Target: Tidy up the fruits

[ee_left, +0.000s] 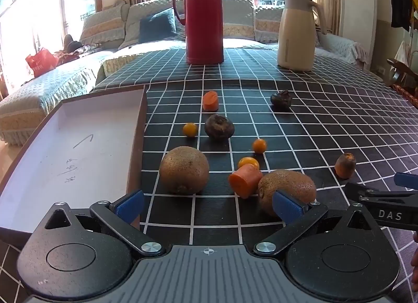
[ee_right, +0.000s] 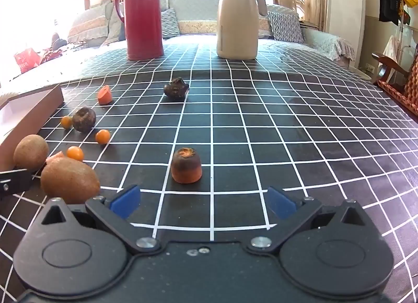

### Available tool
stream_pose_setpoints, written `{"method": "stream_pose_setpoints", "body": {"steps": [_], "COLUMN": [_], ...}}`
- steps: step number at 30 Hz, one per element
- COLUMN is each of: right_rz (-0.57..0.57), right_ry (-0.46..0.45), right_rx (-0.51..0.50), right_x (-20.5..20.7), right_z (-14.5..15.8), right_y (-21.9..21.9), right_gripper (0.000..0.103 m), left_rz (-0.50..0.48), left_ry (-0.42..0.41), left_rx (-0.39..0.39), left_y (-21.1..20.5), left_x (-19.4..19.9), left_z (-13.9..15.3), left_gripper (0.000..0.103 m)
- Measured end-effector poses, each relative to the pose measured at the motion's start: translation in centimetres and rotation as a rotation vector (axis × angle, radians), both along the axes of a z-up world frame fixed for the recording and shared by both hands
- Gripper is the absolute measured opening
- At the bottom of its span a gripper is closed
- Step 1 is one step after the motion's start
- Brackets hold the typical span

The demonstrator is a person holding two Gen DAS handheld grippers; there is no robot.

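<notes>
My left gripper (ee_left: pixel 207 207) is open and empty, low over the checked table. Just ahead lie two kiwis (ee_left: pixel 184 170) (ee_left: pixel 287 190) with a carrot chunk (ee_left: pixel 245 180) between them. Beyond are three small orange fruits (ee_left: pixel 248 163) (ee_left: pixel 259 145) (ee_left: pixel 190 129), a dark round fruit (ee_left: pixel 219 127), another carrot piece (ee_left: pixel 210 101) and a dark lumpy fruit (ee_left: pixel 281 99). My right gripper (ee_right: pixel 203 203) is open and empty, a carrot stub (ee_right: pixel 186 169) standing just ahead of it. The near kiwi (ee_right: pixel 69 181) lies at its left.
An open box with a white inside (ee_left: pixel 78 151) sits at the table's left, its wall by my left finger. A red thermos (ee_left: pixel 203 12) and a cream jug (ee_left: pixel 297 32) stand at the far edge. A sofa lies beyond the table.
</notes>
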State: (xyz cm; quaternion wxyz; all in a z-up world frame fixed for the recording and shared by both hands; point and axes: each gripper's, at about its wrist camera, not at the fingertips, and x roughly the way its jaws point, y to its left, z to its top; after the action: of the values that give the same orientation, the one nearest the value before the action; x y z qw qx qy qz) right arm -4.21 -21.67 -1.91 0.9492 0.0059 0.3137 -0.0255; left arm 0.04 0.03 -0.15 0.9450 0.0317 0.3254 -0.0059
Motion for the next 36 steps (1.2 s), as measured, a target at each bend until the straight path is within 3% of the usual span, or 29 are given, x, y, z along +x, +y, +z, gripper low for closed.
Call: {"method": "stream_pose_setpoints", "body": {"steps": [5, 12, 17, 21, 25, 27, 29, 36], "right_rz": [0.034, 0.011, -0.022, 0.039, 0.128, 0.125, 0.141, 0.131], "right_ry": [-0.075, -0.051, -0.062, -0.140, -0.189, -0.176, -0.158, -0.113], "right_rx": [-0.027, -0.078, -0.024, -0.019, -0.003, -0.023, -0.013, 0.012], "right_x": [-1.5, -1.9, -3.3, -5.5, -7.1, -7.0, -6.7, -6.4], "right_z": [1.5, 1.0, 1.6, 3.2, 4.1, 4.2, 4.3, 4.2], "right_y": [0.9, 2.5, 1.8, 3.2, 5.7, 6.9, 7.8, 10.5], "right_gripper": [0.103, 0.103, 0.103, 0.103, 0.103, 0.103, 0.103, 0.103], "left_rz": [0.018, 0.021, 0.062, 0.117, 0.177, 0.225, 0.260, 0.327], "left_ry": [-0.001, -0.022, -0.041, -0.150, -0.081, -0.034, -0.026, -0.056], "left_rx": [-0.025, -0.034, -0.033, -0.036, -0.018, 0.069, 0.098, 0.059], "left_y": [0.8, 1.2, 2.3, 4.4, 6.3, 7.0, 7.9, 10.9], "left_x": [-0.2, -1.4, -2.9, -6.1, -7.1, -7.7, -8.4, -9.9], "left_z": [0.0, 0.7, 1.1, 2.5, 3.0, 3.2, 3.3, 3.3], "left_gripper": [0.103, 0.103, 0.103, 0.103, 0.103, 0.103, 0.103, 0.103]}}
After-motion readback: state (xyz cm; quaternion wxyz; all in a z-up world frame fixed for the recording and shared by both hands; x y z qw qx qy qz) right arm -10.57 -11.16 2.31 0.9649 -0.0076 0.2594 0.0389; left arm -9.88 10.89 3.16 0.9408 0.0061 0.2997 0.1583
